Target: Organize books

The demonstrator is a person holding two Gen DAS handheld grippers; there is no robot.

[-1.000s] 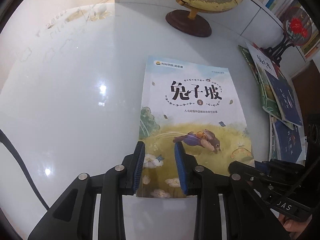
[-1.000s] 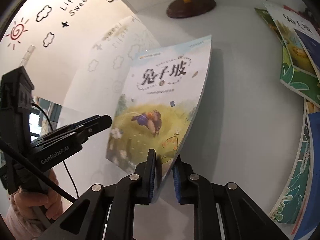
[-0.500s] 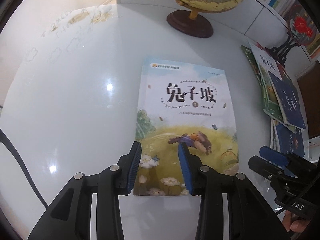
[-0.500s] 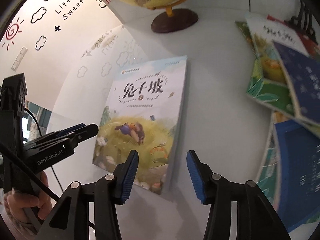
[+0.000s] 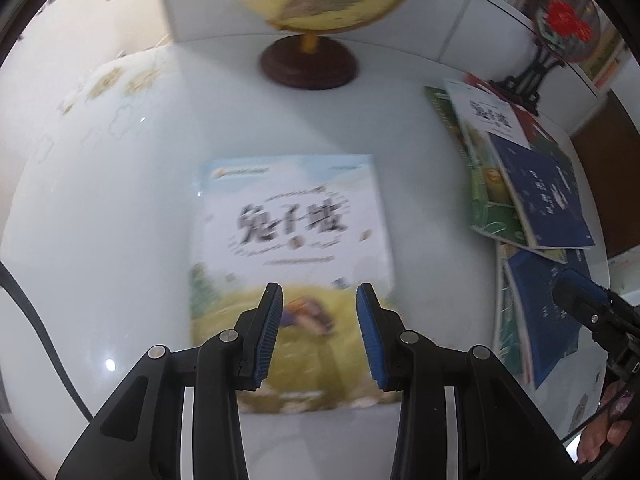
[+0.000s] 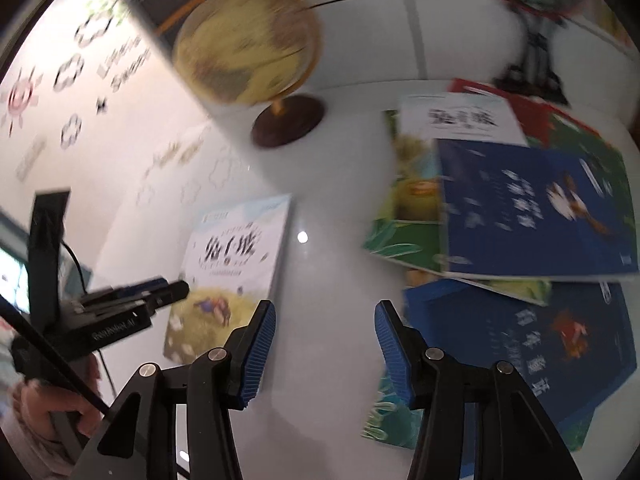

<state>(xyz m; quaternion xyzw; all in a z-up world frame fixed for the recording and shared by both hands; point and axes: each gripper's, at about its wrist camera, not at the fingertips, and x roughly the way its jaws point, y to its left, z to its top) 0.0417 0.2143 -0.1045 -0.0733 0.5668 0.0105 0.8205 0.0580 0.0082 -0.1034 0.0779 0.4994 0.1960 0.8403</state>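
the rabbit book (image 5: 294, 236) lies flat on the white desk (image 5: 120, 240), left of the book pile (image 6: 532, 216). left tongs (image 5: 318, 336) and right tongs (image 6: 324, 354) hover spread, pinching nothing.

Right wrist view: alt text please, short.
The right tool, jaws apart and empty, hangs over a glossy white table. To its left a pale illustrated paperback with a rabbit cover lies flat, to its right a loose heap of blue and green books, and behind stands a yellow globe on a dark wooden base.

Five books (image 6: 234, 256), one globe (image 6: 244, 52)
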